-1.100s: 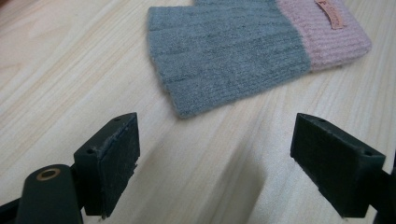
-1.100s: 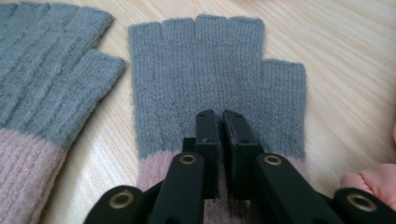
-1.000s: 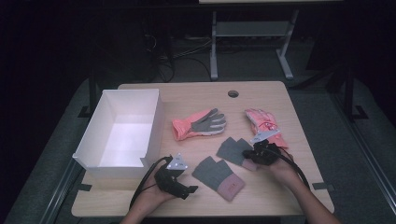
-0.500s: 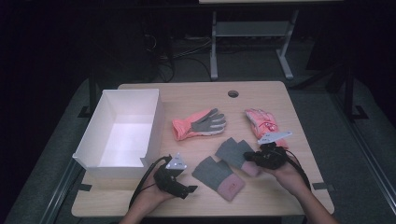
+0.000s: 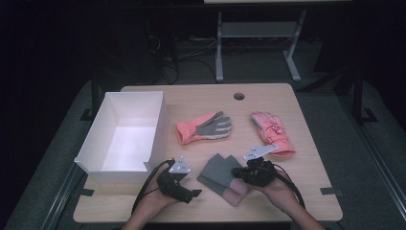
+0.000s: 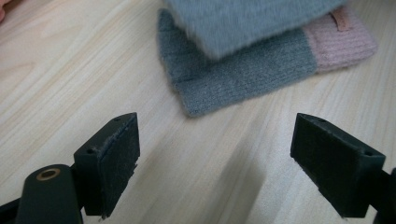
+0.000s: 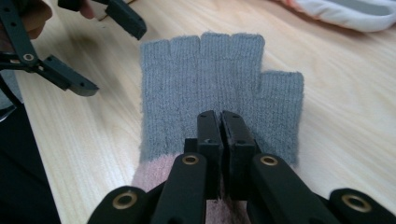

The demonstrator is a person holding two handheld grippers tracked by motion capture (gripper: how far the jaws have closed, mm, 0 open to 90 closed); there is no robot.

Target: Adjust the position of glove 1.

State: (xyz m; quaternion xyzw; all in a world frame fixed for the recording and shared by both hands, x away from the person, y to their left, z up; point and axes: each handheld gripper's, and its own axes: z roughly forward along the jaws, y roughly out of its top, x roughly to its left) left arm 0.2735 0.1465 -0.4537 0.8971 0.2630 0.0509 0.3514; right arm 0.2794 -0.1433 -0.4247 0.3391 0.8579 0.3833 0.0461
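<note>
here right hand-held gripper point(image 7: 221, 122) clamped on grey fingerless glove point(image 7: 219, 100); left hand-held gripper point(image 6: 215, 158) apart; glove tag point(image 6: 338, 21) unreadable.

— Any writing you can read here?
— None. The knit glove point(image 6: 261, 70) has a small tag point(image 6: 340, 21) on its pink cuff, too blurred to read.
— And the pink glove point(image 5: 271, 132)?
— Some markings on its back, too small to make out.
</note>
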